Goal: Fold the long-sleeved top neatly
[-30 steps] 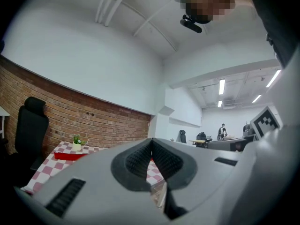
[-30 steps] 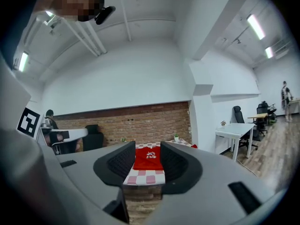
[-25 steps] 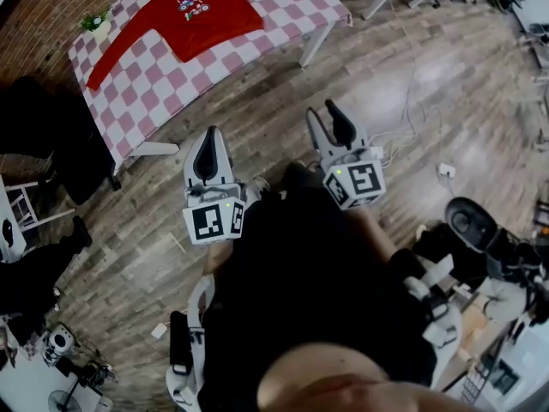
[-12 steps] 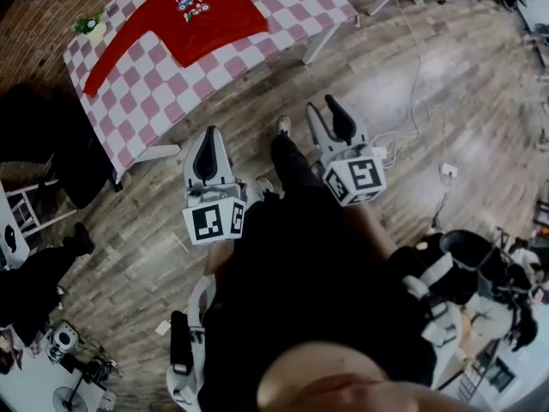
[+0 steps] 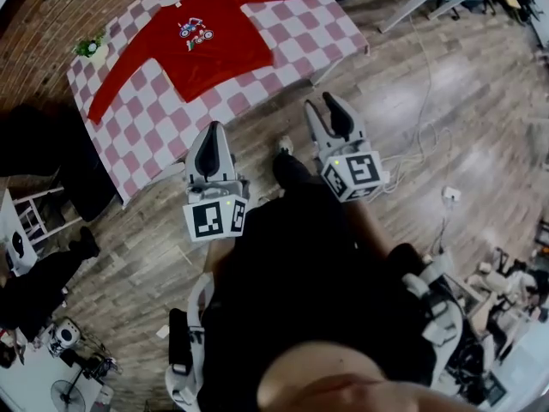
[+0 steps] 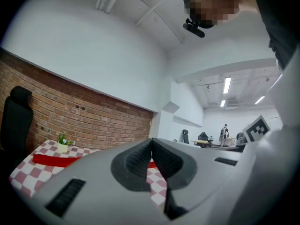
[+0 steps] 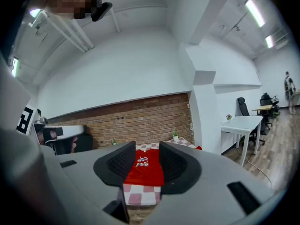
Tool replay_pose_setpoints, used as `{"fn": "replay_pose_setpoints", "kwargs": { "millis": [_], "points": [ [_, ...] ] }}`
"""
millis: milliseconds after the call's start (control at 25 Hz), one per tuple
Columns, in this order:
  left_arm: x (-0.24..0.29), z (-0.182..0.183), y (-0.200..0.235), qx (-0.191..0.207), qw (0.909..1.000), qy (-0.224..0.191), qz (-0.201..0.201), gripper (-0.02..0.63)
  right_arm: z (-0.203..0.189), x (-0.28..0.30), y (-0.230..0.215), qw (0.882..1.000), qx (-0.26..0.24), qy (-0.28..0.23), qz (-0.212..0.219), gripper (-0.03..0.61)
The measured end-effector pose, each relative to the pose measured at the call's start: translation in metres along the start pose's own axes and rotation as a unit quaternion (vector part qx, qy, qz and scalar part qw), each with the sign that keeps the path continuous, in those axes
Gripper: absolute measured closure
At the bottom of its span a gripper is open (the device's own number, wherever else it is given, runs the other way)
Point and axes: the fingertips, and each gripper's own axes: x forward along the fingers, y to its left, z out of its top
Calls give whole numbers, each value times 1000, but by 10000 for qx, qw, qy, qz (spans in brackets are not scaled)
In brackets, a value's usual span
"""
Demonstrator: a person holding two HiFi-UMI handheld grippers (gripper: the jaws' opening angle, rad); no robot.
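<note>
Grey jaws of the left hand-held gripper are pressed together with nothing between them. Those of the right hand-held gripper stand apart and empty, with the top visible far beyond their gap.

Compared with a second ago, both grippers have been carried forward over the wooden floor, level and side by side. The counter now sits nearer and fuller in the head view.

The red top lies flat on the counter's checked cloth, print up, sleeves spread, well apart from both grippers.

Judgement: this is still the approach, and no fold has begun.
</note>
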Motion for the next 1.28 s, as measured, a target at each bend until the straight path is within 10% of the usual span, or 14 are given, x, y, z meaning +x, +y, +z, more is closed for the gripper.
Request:
{"fn": "replay_pose_setpoints", "kwargs": {
  "millis": [640, 1280],
  "points": [
    [159, 17, -1, 273, 9992, 58, 302, 606, 18, 124, -132, 9994, 108, 320, 9, 428],
    [313, -11, 25, -2, 9987, 430, -258, 606, 8, 248, -223, 9933, 546, 716, -721, 428]
  ]
}}
